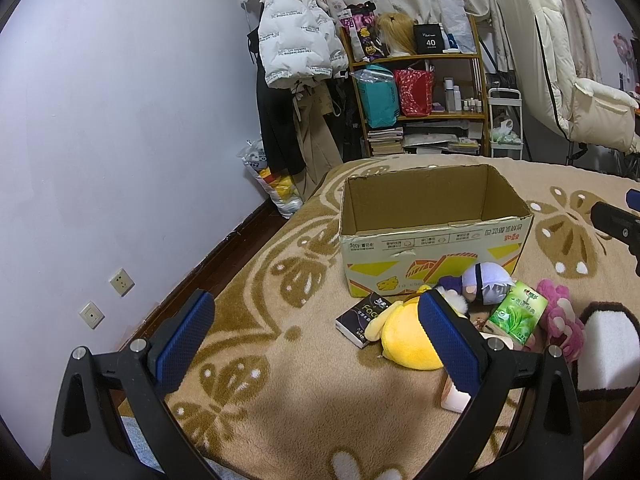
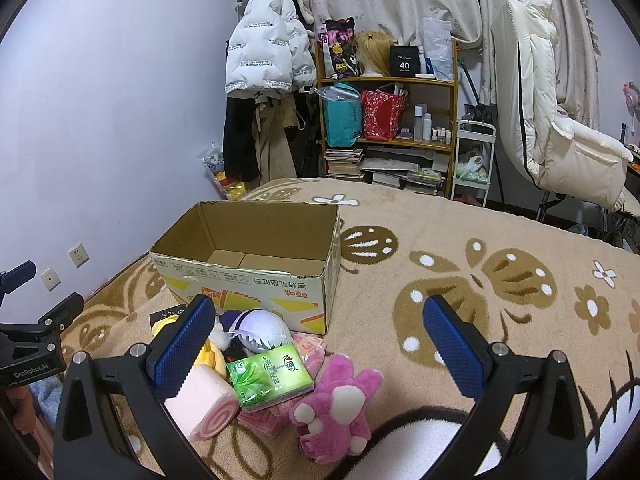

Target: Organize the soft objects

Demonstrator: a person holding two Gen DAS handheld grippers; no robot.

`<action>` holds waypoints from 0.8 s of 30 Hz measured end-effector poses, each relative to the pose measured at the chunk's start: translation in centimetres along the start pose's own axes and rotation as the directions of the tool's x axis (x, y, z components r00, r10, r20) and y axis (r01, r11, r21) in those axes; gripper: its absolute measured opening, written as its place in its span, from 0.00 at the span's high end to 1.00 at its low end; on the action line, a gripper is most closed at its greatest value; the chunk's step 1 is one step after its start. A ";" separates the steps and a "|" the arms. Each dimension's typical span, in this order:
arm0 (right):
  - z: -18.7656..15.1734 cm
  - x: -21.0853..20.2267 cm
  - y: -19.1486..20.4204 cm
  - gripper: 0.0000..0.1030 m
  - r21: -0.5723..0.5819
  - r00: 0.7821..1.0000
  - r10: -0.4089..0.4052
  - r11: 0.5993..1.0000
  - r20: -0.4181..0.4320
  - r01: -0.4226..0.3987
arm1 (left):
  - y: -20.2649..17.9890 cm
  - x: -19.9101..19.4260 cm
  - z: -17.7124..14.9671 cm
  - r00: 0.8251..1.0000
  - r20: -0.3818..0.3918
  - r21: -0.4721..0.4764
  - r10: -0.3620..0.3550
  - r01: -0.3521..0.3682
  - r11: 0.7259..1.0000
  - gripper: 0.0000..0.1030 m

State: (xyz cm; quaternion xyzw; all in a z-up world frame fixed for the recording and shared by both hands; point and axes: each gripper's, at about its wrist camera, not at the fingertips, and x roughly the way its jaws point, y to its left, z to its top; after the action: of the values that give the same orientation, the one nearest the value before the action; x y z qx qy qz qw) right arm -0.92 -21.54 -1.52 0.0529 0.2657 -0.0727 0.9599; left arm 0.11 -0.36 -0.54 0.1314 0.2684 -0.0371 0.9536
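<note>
An open, empty cardboard box (image 1: 432,236) (image 2: 256,276) stands on the patterned blanket. In front of it lies a pile: a yellow plush (image 1: 404,336) (image 2: 210,354), a purple-and-white doll (image 1: 482,282) (image 2: 258,328), a green tissue pack (image 1: 518,312) (image 2: 268,378), a pink plush bear (image 1: 562,320) (image 2: 336,404), a pink swirl roll cushion (image 2: 210,404) and a black tissue pack (image 1: 360,318). My left gripper (image 1: 316,344) is open, left of the pile, nothing between its fingers. My right gripper (image 2: 316,346) is open above the pile, holding nothing.
The beige blanket (image 2: 500,280) stretches wide to the right of the box. A wall with sockets (image 1: 120,282) runs along the left. Behind stand a shelf (image 2: 400,120), a coat rack with a white jacket (image 2: 264,52) and a cream chair (image 2: 560,136).
</note>
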 end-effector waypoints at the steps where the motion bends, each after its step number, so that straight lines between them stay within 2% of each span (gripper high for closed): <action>1: 0.0 0.0 0.0 0.00 0.000 1.000 -0.002 1.000 0.001 0.002 | 0.0 0.0 0.0 1.000 0.000 -0.001 -0.002 0.002 1.000 0.02; 7: -0.6 0.4 0.1 0.00 0.002 1.000 0.001 1.000 0.001 -0.001 | -0.1 0.2 -0.1 1.000 -0.007 0.007 -0.007 0.007 1.000 0.02; 14: -1.1 1.0 -0.2 0.00 0.010 1.000 0.016 1.000 -0.024 -0.016 | -0.9 0.6 0.0 0.997 -0.041 0.032 -0.065 0.066 0.997 0.02; 19: -0.9 2.3 -0.4 0.00 0.015 0.995 0.034 0.999 -0.095 -0.033 | -2.3 1.0 0.2 0.990 -0.075 0.066 -0.116 0.121 0.990 0.02; 24: -0.7 4.1 -1.1 0.00 0.058 0.980 0.067 0.997 -0.186 -0.057 | -4.0 2.0 0.3 0.979 -0.127 0.089 -0.162 0.173 0.981 0.02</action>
State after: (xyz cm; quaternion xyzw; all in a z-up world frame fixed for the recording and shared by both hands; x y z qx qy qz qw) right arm 2.00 -22.93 -4.30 0.0931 0.3513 -0.0444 0.9306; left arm 1.42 -4.33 -2.24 0.1575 0.3326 -0.1228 0.9217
